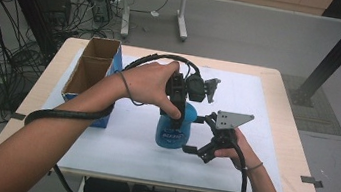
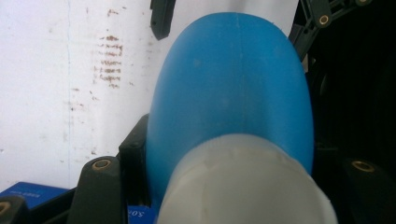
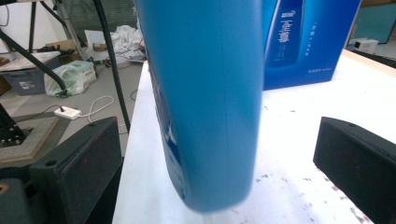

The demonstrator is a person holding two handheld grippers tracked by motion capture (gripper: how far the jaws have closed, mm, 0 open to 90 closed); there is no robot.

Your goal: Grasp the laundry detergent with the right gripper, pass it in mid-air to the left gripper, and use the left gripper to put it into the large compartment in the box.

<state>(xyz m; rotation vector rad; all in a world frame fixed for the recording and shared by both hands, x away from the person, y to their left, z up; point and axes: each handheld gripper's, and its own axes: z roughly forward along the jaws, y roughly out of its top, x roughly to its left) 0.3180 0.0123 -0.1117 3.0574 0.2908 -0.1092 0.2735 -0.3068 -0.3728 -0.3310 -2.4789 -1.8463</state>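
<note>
A blue bottle (image 1: 173,131) hangs just above the white sheet near the table's middle, its base clear of the surface in the right gripper view. My left gripper (image 1: 177,109) comes down from above and is shut on the bottle's top. In the left gripper view its black jaws flank the neck below the white cap (image 2: 243,186), with the blue body (image 2: 233,79) beyond. My right gripper (image 1: 193,134) reaches in from the right at the bottle's lower body. It is open: the bottle (image 3: 205,93) stands between its black pads (image 3: 79,163) with a gap on each side.
An open blue cardboard box (image 1: 93,65) stands at the table's left, and its printed side (image 3: 308,42) shows behind the bottle. A white sheet (image 1: 267,114) covers the wooden tabletop. Cables trail from both grippers. Desk legs and wiring lie on the floor beyond.
</note>
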